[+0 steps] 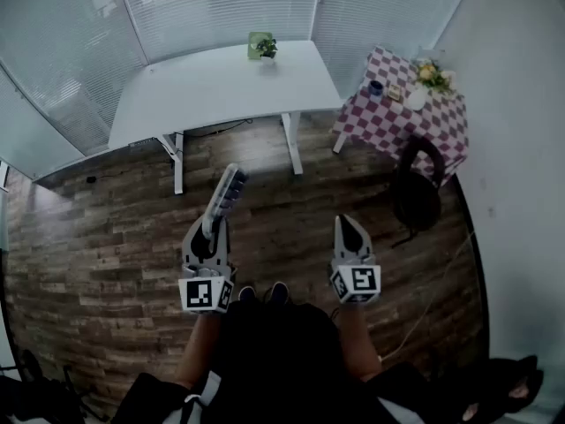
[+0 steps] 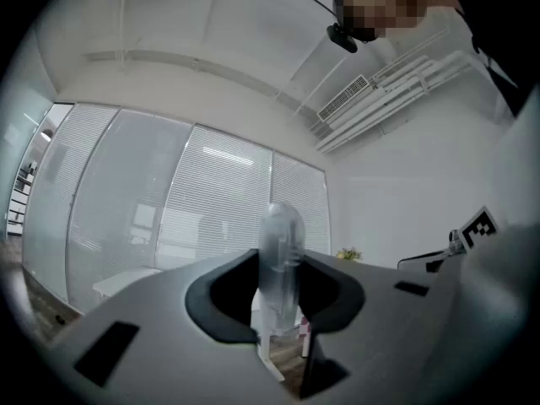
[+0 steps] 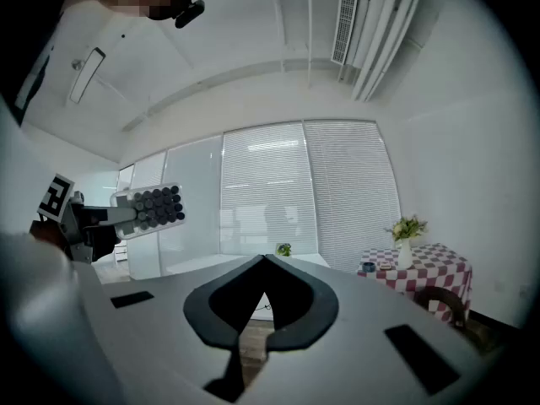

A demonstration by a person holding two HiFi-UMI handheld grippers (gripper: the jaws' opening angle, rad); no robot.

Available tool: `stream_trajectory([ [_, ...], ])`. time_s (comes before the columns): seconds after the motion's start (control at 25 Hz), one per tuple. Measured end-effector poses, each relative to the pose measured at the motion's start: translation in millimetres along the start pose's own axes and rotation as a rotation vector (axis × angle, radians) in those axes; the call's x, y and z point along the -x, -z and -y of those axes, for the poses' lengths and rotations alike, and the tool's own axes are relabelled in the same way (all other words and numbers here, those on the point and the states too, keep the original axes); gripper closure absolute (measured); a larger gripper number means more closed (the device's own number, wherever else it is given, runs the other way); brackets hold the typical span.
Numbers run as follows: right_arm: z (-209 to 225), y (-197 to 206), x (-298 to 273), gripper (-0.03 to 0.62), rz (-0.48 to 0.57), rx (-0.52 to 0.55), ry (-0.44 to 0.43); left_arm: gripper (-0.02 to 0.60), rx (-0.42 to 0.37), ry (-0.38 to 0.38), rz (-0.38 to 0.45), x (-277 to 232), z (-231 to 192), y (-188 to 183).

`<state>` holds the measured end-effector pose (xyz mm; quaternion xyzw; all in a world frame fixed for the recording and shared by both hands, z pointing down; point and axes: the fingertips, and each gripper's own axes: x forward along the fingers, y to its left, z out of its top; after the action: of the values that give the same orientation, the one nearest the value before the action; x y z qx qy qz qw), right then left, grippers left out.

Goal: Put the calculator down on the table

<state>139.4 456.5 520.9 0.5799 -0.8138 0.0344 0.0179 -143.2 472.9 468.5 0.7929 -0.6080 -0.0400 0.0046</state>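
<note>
The left gripper (image 1: 212, 226) is clamped on the lower end of the calculator (image 1: 227, 191), which sticks up and forward out of the jaws. It is held in the air over the plank floor (image 1: 106, 237), well apart from the bench (image 1: 203, 91). The calculator is a thin pale slab with rows of dark round keys, likely hard, slick plastic, so a grip on one end looks prone to pivot. The step in hand seems to be carrying it over. I would walk up, tip the slab flat with keys up, and lower it until its back rests on the smooth white top, clear of the small plant (image 1: 262, 46) at the far edge, and only then let go. The right gripper (image 1: 348, 223) is closed and empty, level beside the left. Further right is a checked cloth (image 1: 397, 122) with flowers (image 1: 430, 72)
</note>
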Motion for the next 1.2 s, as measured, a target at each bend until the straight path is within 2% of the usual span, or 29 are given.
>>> stream_trajectory([
  [0.6,-3.2,12.3,-9.4,0.588,-0.009,-0.013,-0.055,0.48,-0.044,-0.016,0.022,-0.5,-1.2,0.3],
  [0.92,-5.6,6.5,-11.5,0.588,0.021,-0.002,-0.088,0.48,-0.033,-0.021,0.023,-2.1,-1.1,-0.2],
  [1.0,0.6,9.1,-16.8,0.588,0.009,0.022,-0.093,0.48,-0.027,-0.023,0.014,-7.6,1.1,1.6],
  [1.2,13.0,17.7,-25.0,0.588,-0.018,0.006,-0.099,0.48,-0.022,-0.032,-0.006,-18.2,5.2,8.9],
])
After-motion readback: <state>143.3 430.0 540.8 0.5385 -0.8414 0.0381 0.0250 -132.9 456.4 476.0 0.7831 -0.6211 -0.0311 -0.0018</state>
